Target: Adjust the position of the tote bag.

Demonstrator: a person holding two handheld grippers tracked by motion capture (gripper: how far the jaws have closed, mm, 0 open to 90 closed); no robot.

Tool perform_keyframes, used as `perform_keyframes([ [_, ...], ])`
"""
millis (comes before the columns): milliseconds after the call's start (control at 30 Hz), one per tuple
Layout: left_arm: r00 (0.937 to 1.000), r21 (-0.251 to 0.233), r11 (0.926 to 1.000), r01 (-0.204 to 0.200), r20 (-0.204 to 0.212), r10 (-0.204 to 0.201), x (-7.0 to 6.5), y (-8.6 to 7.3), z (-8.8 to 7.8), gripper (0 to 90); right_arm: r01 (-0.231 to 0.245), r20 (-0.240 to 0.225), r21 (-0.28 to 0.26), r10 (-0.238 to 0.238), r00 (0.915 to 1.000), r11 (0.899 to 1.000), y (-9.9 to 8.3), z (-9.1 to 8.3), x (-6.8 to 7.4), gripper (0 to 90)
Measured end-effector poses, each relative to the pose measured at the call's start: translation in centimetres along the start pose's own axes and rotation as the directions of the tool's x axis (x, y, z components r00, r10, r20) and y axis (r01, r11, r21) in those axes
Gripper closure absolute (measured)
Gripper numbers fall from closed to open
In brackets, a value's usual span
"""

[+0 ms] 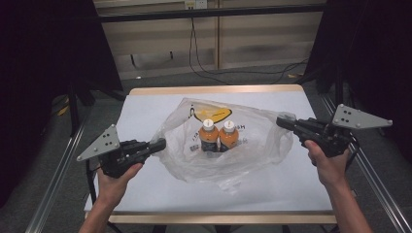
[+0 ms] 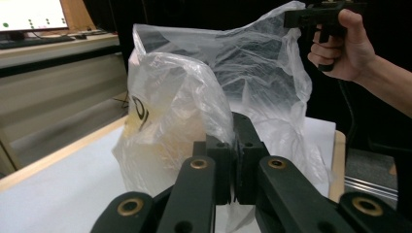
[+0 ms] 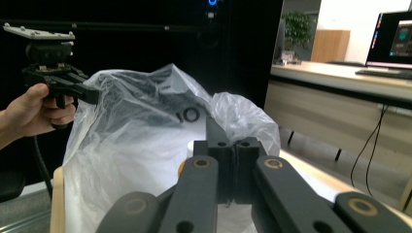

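Both tools (image 1: 163, 143) (image 1: 281, 120) on "IO"-marked bag (image 1: 262, 141)

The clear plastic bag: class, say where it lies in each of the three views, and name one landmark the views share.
High view: the clear plastic bag lies mid-table, open, two orange bottles inside.
Left gripper view: it rises centre frame, just past the shut jaws, which pinch its edge.
Right gripper view: it spreads left and centre, its edge pinched in the shut jaws.
Shared landmark: the bag's dark printed logo.
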State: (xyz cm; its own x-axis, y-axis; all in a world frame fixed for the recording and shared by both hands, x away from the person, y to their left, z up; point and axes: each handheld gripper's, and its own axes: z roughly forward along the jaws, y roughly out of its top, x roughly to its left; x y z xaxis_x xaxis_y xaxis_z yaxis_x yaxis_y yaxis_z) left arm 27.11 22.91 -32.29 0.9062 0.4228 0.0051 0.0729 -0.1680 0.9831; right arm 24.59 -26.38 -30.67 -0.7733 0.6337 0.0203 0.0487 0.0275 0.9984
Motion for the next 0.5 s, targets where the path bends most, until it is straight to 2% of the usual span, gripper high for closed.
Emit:
perform_keyframes([
  [167, 1.0000, -0.034, 0.9994, -0.008, -0.002, 0.008, 0.9, 1.2, 0.0, 88.1, -0.001, 0.009, -0.026, 0.002, 1.0000, 1.000, 1.3, 0.7, -1.0, 89.2],
  [200, 0.9999, -0.033, 0.9994, -0.013, 0.003, 0.013, 1.2, 1.5, 0.1, 88.1, -0.002, 0.007, -0.034, 0.003, 1.0000, 0.999, 1.5, 0.9, -1.2, 89.2],
  [233, 1.0000, -0.026, 0.9997, 0.000, -0.004, 0.000, 1.2, 1.7, 0.3, 88.0, 0.001, 0.012, -0.034, 0.000, 0.9999, 0.999, 1.8, 1.1, -1.4, 89.3],
  [267, 0.9996, -0.018, 0.9996, -0.022, -0.017, 0.021, 1.2, 2.0, 0.5, 88.0, 0.004, 0.014, -0.034, -0.004, 0.9999, 0.999, 2.1, 1.3, -1.6, 89.3],
  [300, 0.9997, -0.016, 0.9996, -0.023, -0.003, 0.023, 1.4, 2.3, 0.6, 88.0, 0.006, 0.013, -0.034, -0.005, 0.9999, 0.999, 2.3, 1.4, -1.7, 89.3],
  [367, 0.9997, -0.023, 0.9995, -0.022, -0.004, 0.022, 1.5, 2.5, 0.7, 88.1, 0.006, 0.015, -0.034, -0.006, 0.9999, 0.999, 2.5, 1.6, -1.9, 89.3],
  [433, 0.9996, -0.051, 0.9983, -0.029, -0.009, 0.029, 2.1, 3.3, 0.8, 88.1, 0.010, 0.019, -0.035, -0.010, 0.9998, 0.999, 3.2, 2.1, -2.3, 89.3],
  [467, 0.9999, -0.062, 0.9980, -0.010, -0.007, 0.009, 2.2, 3.5, 0.9, 88.2, 0.012, 0.022, -0.031, -0.011, 0.9997, 0.999, 3.4, 2.2, -2.4, 89.3],
  [500, 1.0000, -0.066, 0.9978, -0.008, 0.002, 0.008, 2.5, 3.8, 0.9, 88.2, 0.014, 0.023, -0.032, -0.013, 0.9997, 0.999, 3.6, 2.3, -2.5, 89.3],
])
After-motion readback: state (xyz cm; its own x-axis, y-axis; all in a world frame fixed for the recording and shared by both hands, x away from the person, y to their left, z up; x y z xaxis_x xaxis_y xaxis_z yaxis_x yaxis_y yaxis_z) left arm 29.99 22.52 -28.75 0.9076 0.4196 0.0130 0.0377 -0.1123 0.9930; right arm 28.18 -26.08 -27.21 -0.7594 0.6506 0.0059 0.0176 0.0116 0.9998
